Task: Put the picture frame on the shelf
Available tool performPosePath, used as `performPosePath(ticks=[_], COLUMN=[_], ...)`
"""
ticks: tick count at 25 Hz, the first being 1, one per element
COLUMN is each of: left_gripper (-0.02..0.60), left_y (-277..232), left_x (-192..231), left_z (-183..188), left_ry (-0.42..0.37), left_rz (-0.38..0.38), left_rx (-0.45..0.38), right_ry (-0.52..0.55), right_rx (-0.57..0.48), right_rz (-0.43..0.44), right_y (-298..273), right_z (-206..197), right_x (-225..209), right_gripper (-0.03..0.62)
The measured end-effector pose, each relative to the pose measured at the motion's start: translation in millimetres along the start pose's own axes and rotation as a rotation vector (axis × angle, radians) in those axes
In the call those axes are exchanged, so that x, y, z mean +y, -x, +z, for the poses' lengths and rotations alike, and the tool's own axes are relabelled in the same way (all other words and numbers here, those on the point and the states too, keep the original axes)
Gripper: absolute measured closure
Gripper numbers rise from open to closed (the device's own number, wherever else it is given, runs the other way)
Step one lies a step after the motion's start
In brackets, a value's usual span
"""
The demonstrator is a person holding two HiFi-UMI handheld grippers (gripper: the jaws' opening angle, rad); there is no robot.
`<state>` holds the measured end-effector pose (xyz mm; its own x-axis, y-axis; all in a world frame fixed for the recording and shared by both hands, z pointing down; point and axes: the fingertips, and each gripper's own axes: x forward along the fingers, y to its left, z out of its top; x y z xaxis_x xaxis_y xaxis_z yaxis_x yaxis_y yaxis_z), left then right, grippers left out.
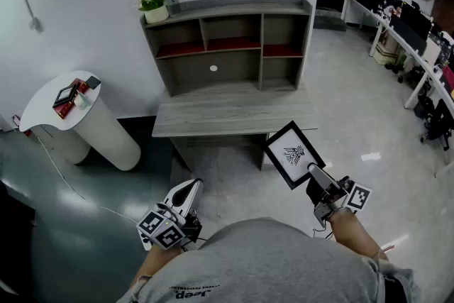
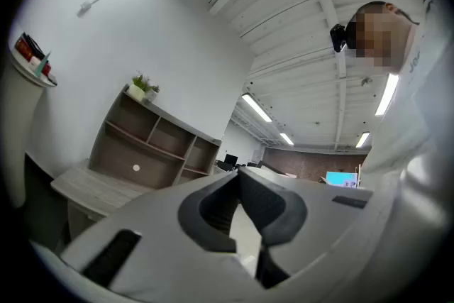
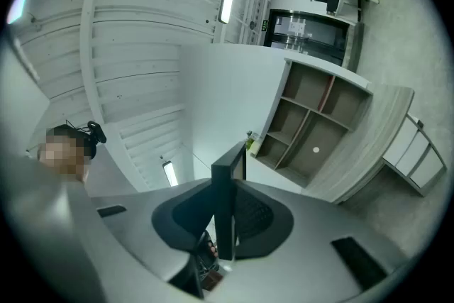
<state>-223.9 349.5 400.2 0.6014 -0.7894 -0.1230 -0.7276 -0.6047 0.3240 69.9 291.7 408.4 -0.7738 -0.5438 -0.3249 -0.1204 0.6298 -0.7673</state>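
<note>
The picture frame point(image 1: 293, 154), black-edged with a white mat and a dark drawing, is held up over the floor just in front of the desk top point(image 1: 234, 110). My right gripper point(image 1: 313, 172) is shut on its lower right corner. In the right gripper view the frame point(image 3: 228, 188) stands edge-on between the two dark pads. The grey shelf point(image 1: 227, 42) with open compartments rises at the back of the desk, also seen as the shelf point(image 3: 317, 120) and the shelf point(image 2: 152, 145). My left gripper point(image 1: 191, 186) hangs low at the left, shut and holding nothing, its jaws point(image 2: 239, 177) meeting.
A potted plant point(image 1: 154, 5) stands on the shelf's top left corner. A round white table point(image 1: 67, 110) with small items is at the left, and a cable runs across the dark floor. Office desks with monitors point(image 1: 408, 28) line the right side.
</note>
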Motion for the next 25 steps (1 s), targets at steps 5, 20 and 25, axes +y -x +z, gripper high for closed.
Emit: performPosePath(ticks=[5, 20, 25], left_gripper=[0.555, 0.555, 0.555], left_y=[-4.8, -50.2, -84.2], left_x=[4.1, -12.0, -37.1], left_z=[-2.1, -5.6, -14.5], left_ry=[-0.007, -0.02, -0.027], left_rz=[-0.005, -0.044, -0.072], left_rx=[-0.013, -0.007, 0.005], right_ry=[0.008, -0.029, -0.023], right_rx=[-0.002, -0.04, -0.065], right_rz=[0.016, 0.036, 0.034], right_y=[-1.4, 20.4, 51.1], right_z=[2.7, 39.3, 67.0], right_x=[-1.4, -10.5, -15.5], right_gripper=[0.523, 0.522, 0.522])
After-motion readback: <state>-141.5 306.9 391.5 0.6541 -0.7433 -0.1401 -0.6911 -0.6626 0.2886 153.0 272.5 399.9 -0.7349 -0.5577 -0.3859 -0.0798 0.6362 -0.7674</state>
